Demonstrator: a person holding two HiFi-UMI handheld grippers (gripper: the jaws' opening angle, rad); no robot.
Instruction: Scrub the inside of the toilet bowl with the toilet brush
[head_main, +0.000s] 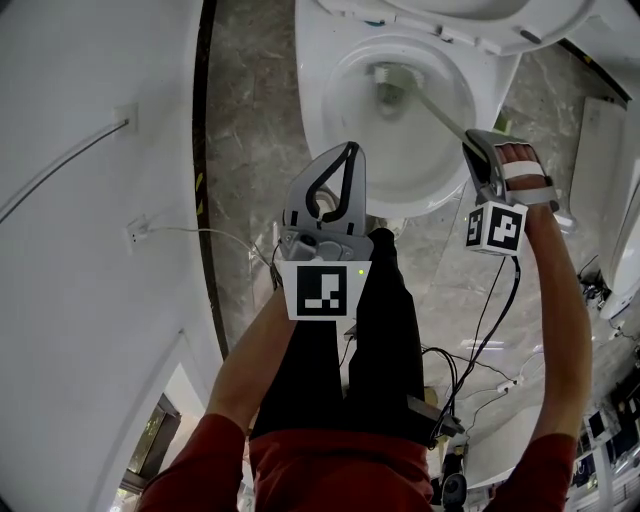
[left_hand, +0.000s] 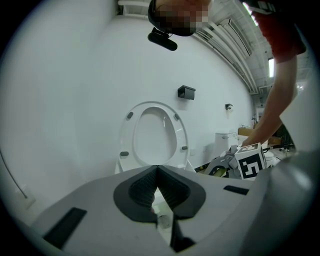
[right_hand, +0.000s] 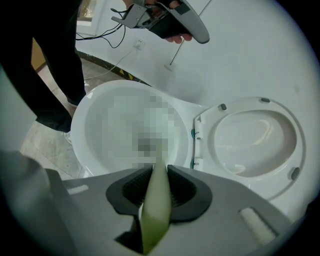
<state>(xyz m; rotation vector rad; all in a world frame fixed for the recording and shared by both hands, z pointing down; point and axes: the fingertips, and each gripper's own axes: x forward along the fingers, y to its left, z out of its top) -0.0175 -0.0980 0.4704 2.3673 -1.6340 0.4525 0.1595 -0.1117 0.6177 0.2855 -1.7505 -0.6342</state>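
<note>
Scrubbing judged under way: toilet brush (head_main: 390, 94) is clamped by its pale handle in the closed right tool (right_hand: 159, 179), head low inside the toilet bowl (head_main: 440, 160), left tool (left_hand: 157, 174) shut on nothing; bowl walls seemingly left.

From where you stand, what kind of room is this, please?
Most likely a bathroom, perhaps a test set-up rather than a home. A white toilet bowl stands on a marble-like floor with its seat raised, and loose cables lie on the floor nearby.
</note>
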